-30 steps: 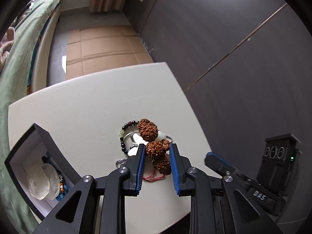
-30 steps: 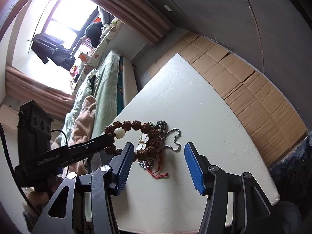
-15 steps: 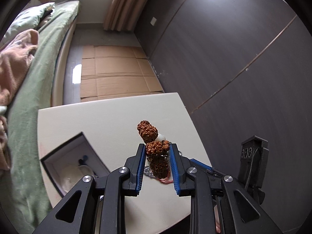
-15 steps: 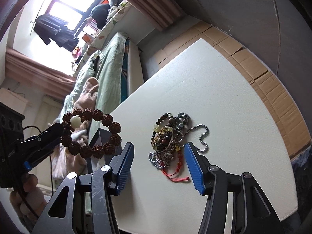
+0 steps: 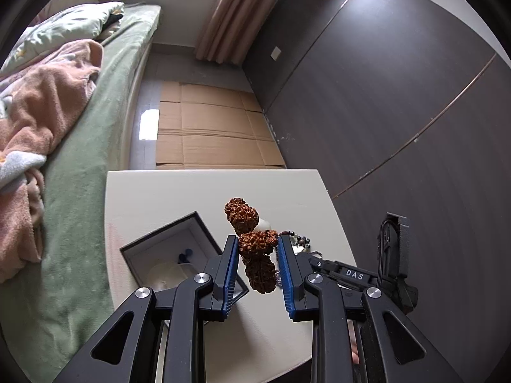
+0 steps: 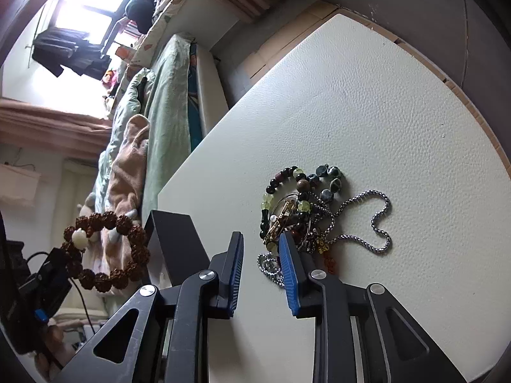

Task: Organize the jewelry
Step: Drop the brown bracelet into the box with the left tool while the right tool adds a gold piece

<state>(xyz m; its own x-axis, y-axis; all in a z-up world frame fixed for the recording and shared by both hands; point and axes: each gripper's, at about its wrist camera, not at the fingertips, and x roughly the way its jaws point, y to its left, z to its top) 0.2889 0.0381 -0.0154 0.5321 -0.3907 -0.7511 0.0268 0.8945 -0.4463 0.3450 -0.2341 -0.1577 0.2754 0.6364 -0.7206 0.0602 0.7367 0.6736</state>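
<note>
Brown seed-bead bracelet (image 5: pixel 255 249) pinched in the left claw (image 5: pixel 257 266) above the table (image 6: pixel 367 102) — right claw (image 6: pixel 260 274) parted, empty.

A home bedroom is indicated. A bed (image 5: pixel 95 166) with green sheet and pink blanket (image 5: pixel 38 121) is seen beside a white table (image 5: pixel 179 198). Curtains (image 5: pixel 223 16) and hung clothes (image 6: pixel 64 51) at a window are noted.

left gripper (image 5: pixel 258 257) clamping seed bracelet (image 5: pixel 254 244), open box (image 5: pixel 166 255)
</note>
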